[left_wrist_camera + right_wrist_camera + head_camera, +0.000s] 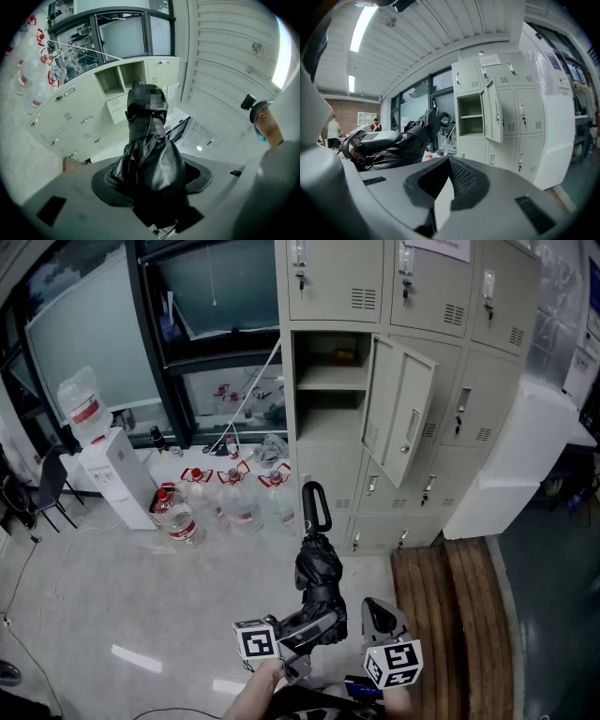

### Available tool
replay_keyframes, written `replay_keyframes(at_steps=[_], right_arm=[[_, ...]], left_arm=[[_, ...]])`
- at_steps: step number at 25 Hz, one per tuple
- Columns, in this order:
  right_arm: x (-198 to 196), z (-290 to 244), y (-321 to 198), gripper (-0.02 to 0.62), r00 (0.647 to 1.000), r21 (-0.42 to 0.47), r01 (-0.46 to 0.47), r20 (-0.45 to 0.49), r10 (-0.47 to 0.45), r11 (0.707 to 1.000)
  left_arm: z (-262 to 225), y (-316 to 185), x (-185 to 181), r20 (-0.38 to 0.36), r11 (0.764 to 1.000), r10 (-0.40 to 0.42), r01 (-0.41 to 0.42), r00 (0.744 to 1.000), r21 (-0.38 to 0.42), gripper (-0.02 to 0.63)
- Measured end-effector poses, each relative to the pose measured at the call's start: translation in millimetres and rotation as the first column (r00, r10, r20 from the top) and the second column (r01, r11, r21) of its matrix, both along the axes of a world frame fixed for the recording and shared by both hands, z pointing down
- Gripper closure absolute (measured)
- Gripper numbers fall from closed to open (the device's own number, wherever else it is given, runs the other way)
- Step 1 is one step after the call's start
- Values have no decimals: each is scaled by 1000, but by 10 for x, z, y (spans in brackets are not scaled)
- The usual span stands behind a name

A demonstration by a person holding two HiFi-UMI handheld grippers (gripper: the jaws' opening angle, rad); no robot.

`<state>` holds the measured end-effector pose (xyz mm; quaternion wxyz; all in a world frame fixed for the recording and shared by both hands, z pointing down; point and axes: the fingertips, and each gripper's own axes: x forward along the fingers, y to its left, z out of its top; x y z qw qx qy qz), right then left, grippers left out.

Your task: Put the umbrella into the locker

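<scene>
The person stands well back, carrying the folded black umbrella (319, 573) out in front in the left gripper (314, 626). Its jaws are spread fairly wide but pressed onto the bunched cloth at the thick end, so the hooked handle (314, 507) points forward. Held like that, I'd guess it can go in handle first. The right gripper (377, 613) rides just beside it, clear of the umbrella, jaws brought together with nothing between them. It looks spare for now, perhaps kept ready to steady the load or nudge the door. One locker (328, 418) has its door (401, 413) swung out to the right, showing a shelf and bare space below it, which seems the obvious place to aim for. Water bottles (234, 502) crowd the floor left of it, so a straight approach looks cleaner. The umbrella is nowhere near inside yet, and both the walk-up and the placing are left to do
</scene>
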<state>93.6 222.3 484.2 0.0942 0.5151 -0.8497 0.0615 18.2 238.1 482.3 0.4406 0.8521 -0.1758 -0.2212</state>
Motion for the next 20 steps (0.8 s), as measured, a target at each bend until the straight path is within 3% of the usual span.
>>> replay_keyframes(at_steps=[9, 15, 20], right_arm=[[-93, -116, 146, 595, 1000, 25, 11, 7, -11, 1000], [-77, -151, 137, 595, 997, 21, 25, 70, -27, 999], [37, -159, 130, 595, 998, 34, 16, 58, -17, 999]], left_arm=[[-123, 119, -123, -10, 1000, -15, 15, 1000, 18, 342], [-112, 86, -150, 5, 999, -32, 32, 999, -3, 341], [-60, 46, -125, 8, 999, -45, 45, 999, -20, 341]])
